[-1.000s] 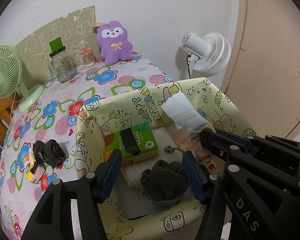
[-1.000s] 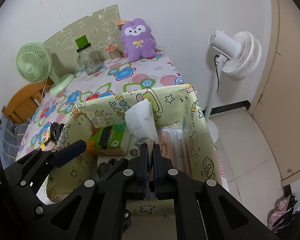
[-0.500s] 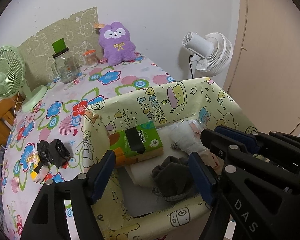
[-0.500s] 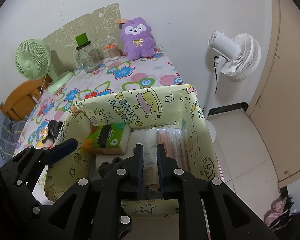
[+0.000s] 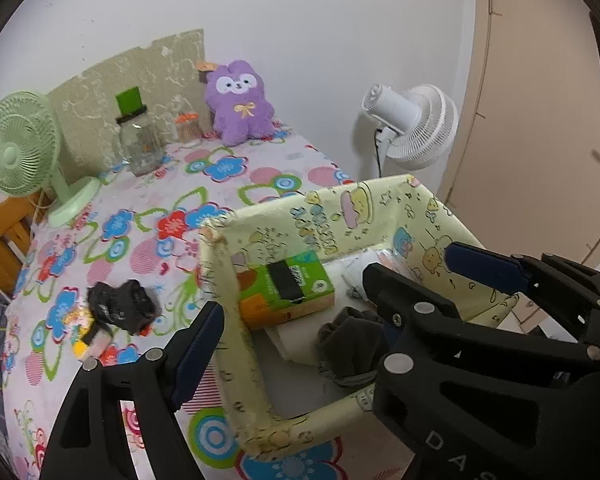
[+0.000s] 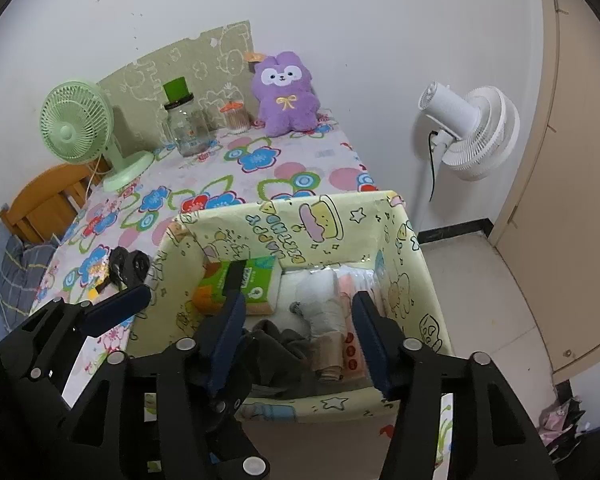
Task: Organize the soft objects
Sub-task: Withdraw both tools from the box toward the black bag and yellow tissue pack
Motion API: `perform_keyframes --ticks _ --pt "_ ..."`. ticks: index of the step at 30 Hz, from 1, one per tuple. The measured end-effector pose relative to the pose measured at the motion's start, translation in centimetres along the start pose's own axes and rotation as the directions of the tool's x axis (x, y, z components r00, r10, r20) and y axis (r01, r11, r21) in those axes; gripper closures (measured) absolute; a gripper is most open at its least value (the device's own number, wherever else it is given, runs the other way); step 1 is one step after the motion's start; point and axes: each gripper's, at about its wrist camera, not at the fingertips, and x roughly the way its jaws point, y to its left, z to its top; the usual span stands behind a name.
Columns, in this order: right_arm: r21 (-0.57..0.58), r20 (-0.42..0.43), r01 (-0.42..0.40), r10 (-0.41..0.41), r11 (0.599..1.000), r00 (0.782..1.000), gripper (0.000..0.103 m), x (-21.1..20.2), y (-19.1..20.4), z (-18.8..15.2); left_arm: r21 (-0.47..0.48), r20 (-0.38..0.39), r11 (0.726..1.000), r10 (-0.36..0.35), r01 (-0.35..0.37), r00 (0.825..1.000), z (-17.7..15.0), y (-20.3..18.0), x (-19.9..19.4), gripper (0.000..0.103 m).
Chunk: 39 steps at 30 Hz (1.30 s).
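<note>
While both grippers hang over the box, here is how it stands, nearest first.
Right gripper (image 6: 300, 336): jaws have just been opening, now apart with nothing pinched; the pale roll lies loose below them.
Left gripper (image 5: 296, 332): jaws have just been opening, now wide and empty.
Yellow box (image 6: 416, 280): already holds the pale roll (image 6: 324, 308), dark cloth (image 6: 280, 344), green tissue pack (image 6: 248, 280).
Left out: black bundle (image 5: 120, 304) on the flowered table (image 5: 220, 168), beside the box; possibly socks, too blurred to say.
Far end: purple plush (image 6: 286, 92) by the wall, not yet gathered.
</note>
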Motion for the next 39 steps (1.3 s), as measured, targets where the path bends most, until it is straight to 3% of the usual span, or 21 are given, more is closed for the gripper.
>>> perform_keyframes --ticks 5,10,22,39 --pt "0.002 0.026 0.011 -0.011 1.0 1.0 0.033 -0.9 0.9 0.2 -0.019 0.042 0.999 0.048 -0.047 0.998 -0.1 1.0 -1.1 0.01" --pt "-0.003 0.047 0.007 -0.007 1.0 0.999 0.028 -1.7 2.3 0.3 -0.071 0.04 0.997 0.029 -0.027 0.999 -0.3 2.7 -2.0 0.01" --pt "-0.032 0.119 0.002 0.002 0.999 0.993 0.01 -3.8 6.2 1.0 -0.114 0.118 0.991 0.085 -0.071 0.989 -0.4 5.9 -5.5 0.008" --pt "-0.089 0.184 -0.018 0.035 0.996 0.982 0.006 -6.0 11.0 2.5 -0.167 0.176 0.98 0.135 -0.106 0.975 -0.4 9.8 -8.8 0.003"
